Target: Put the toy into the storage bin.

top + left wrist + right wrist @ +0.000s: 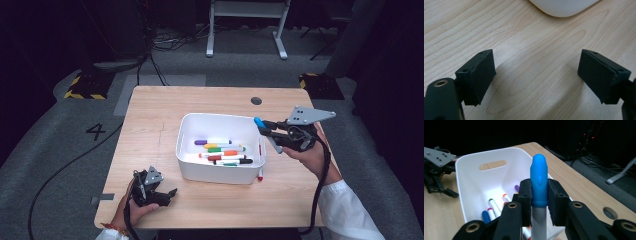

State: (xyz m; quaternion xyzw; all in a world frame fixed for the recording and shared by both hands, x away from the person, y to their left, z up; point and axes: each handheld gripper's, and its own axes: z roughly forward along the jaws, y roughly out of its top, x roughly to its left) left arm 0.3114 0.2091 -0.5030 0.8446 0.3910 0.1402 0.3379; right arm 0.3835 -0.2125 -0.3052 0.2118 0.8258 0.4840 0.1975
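The right gripper [264, 128] is clamped on a blue-capped marker [539, 185], its pads pressing the cap's lower half where cap meets the pale barrel. In the high view that marker [260, 123] hangs over the right rim of the white plastic bin [187, 131], which stands at the middle of the wooden table [150, 120].

A marker like this looks light and stiff, a smooth plastic tube that could slip or swivel between flat pads if pinched near one end. The grip sits on the cap, so a loose cap might pull off; taking the barrel nearer its middle would probably be safer. It should not be fragile, and a short drop into the bin would likely do no harm.

The left gripper [159, 192] rests low at the near left of the table, jaws spread wide with nothing between them; its own view shows bare wood and a corner of the bin [564, 7] beyond.

Counting: one bin, two grippers, one marker held. Inside the bin lie roughly seven loose markers [224, 152], with purple, yellow, green, orange and red caps among them, though they overlap and an exact count is uncertain. One more, a red-tipped marker [260, 174], lies on the table just beside the bin's near right corner.
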